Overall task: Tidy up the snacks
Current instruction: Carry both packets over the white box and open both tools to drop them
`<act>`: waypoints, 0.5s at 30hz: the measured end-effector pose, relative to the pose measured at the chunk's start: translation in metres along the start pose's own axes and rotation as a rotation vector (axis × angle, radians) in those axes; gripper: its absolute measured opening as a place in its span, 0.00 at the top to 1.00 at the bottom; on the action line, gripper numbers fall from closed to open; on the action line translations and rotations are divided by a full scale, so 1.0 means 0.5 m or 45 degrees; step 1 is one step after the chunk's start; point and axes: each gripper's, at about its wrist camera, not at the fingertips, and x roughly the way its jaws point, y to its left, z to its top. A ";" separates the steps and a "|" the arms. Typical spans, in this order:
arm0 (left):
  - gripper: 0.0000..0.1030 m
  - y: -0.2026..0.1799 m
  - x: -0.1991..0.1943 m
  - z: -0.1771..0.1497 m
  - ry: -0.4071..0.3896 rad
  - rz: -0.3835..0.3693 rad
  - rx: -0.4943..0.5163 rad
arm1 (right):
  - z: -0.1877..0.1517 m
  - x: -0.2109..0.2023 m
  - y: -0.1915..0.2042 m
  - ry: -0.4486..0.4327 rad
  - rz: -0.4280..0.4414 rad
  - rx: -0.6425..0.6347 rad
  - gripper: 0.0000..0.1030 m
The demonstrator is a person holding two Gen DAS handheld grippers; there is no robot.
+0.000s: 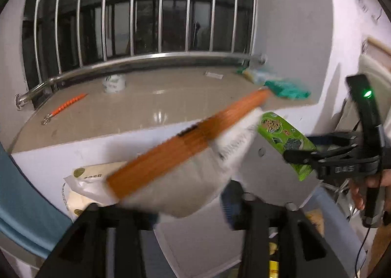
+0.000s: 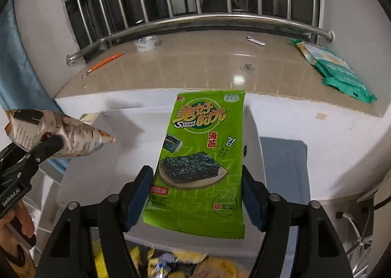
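Between the right fingers [image 2: 146,194], clamped, the seaweed packet [image 2: 202,163] stands lengthwise, top pointing away.

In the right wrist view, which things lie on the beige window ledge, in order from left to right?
Orange pen-like stick → white tape roll → small metal clips → small white tube → teal and white packets at the right end.

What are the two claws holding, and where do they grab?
The right claw pinches the green seaweed packet by its lower side edges. The left claw grips an orange-and-white snack bag near its bottom end.
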 end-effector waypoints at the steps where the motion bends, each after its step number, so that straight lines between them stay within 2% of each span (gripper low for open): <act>1: 0.14 -0.004 0.003 0.003 -0.003 0.044 0.017 | 0.003 0.004 -0.003 0.000 -0.039 0.004 0.02; 2: 0.00 -0.005 0.001 0.006 -0.026 0.081 0.032 | 0.007 0.004 -0.005 -0.004 -0.057 0.013 0.00; 5: 0.00 -0.003 -0.015 0.011 -0.035 0.086 0.038 | 0.009 -0.001 -0.015 0.001 0.018 0.006 0.00; 8: 0.00 -0.002 -0.033 0.012 -0.038 0.047 0.030 | 0.001 -0.010 -0.019 0.000 0.023 -0.016 0.00; 10: 0.00 -0.010 -0.048 0.012 -0.049 0.062 0.056 | -0.004 -0.019 -0.015 0.007 0.045 -0.035 0.00; 12: 0.00 -0.013 -0.076 0.000 -0.068 0.042 0.061 | -0.014 -0.042 -0.013 -0.024 0.090 -0.030 0.00; 15: 0.00 -0.008 -0.123 -0.024 -0.083 -0.030 0.003 | -0.032 -0.089 -0.009 -0.109 0.150 -0.020 0.00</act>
